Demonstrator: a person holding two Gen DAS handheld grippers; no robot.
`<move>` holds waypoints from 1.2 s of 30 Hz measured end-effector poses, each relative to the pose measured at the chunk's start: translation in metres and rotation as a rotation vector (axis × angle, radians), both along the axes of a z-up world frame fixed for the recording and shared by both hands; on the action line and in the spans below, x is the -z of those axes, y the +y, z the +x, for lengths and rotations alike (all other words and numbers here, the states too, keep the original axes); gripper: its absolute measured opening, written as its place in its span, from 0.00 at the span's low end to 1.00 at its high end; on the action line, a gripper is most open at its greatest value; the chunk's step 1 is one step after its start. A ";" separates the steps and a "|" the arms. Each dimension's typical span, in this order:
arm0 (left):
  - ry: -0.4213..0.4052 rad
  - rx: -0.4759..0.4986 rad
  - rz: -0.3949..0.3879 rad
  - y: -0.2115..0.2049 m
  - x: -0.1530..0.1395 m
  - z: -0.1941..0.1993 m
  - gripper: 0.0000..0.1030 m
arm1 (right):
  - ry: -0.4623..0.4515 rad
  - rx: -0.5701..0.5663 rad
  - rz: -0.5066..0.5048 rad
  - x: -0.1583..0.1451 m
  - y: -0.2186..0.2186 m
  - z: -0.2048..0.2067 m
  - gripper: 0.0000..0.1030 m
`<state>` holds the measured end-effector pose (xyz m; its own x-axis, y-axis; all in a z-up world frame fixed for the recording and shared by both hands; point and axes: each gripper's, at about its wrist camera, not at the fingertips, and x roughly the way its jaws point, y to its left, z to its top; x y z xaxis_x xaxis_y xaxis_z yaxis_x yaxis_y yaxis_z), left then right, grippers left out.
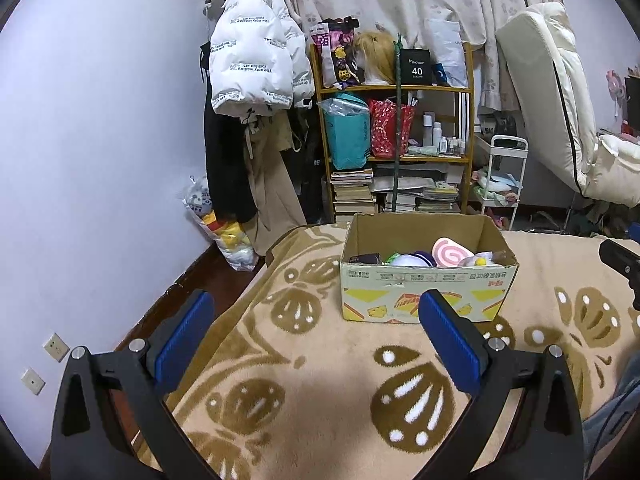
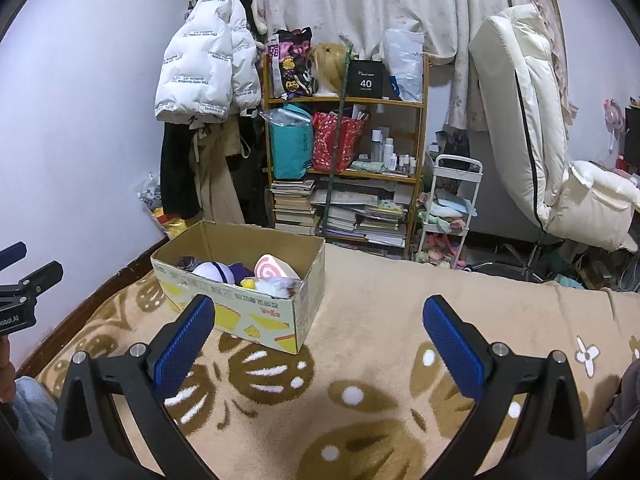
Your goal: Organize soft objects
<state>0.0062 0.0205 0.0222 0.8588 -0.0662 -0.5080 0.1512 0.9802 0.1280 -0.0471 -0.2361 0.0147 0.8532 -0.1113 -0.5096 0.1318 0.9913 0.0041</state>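
Our left gripper has its blue-padded fingers spread wide with nothing between them, hovering above the beige blanket with its brown floral pattern. Our right gripper is spread just as wide and equally empty, over the same blanket. Ahead of the left fingers stands the cardboard box, resting on the blanket with its top open; from the right wrist view it sits forward and to the left, its near corner just behind the left-hand pad. Inside the box we see the soft things gathered together — a pink swirl cushion, a white and purple plush, a small yellow plush and some darker pieces we cannot make out. Beyond the bed, against the wall, stands a wooden shelf loaded with bags, bottles and stacked books, a white puffer jacket hanging to its left, and a cream recliner chair off to the right — all well apart from the box.
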 end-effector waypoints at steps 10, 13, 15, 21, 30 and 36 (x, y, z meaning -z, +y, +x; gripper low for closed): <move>-0.006 0.016 0.035 -0.007 0.003 0.003 0.98 | 0.003 0.003 0.014 0.001 -0.004 0.000 1.00; -0.015 0.021 0.044 -0.010 0.004 0.002 0.98 | 0.007 0.002 0.018 0.002 -0.005 0.000 1.00; -0.019 0.023 0.044 -0.010 0.004 0.000 0.98 | 0.007 0.001 0.019 0.002 -0.006 0.000 1.00; -0.014 0.028 0.046 -0.012 0.006 -0.001 0.98 | 0.009 0.001 0.018 0.001 -0.006 0.000 1.00; -0.012 0.034 0.048 -0.013 0.006 -0.001 0.98 | 0.014 0.001 0.025 0.003 -0.010 0.001 1.00; -0.012 0.033 0.051 -0.013 0.007 -0.001 0.98 | 0.014 0.004 0.025 0.004 -0.011 0.000 1.00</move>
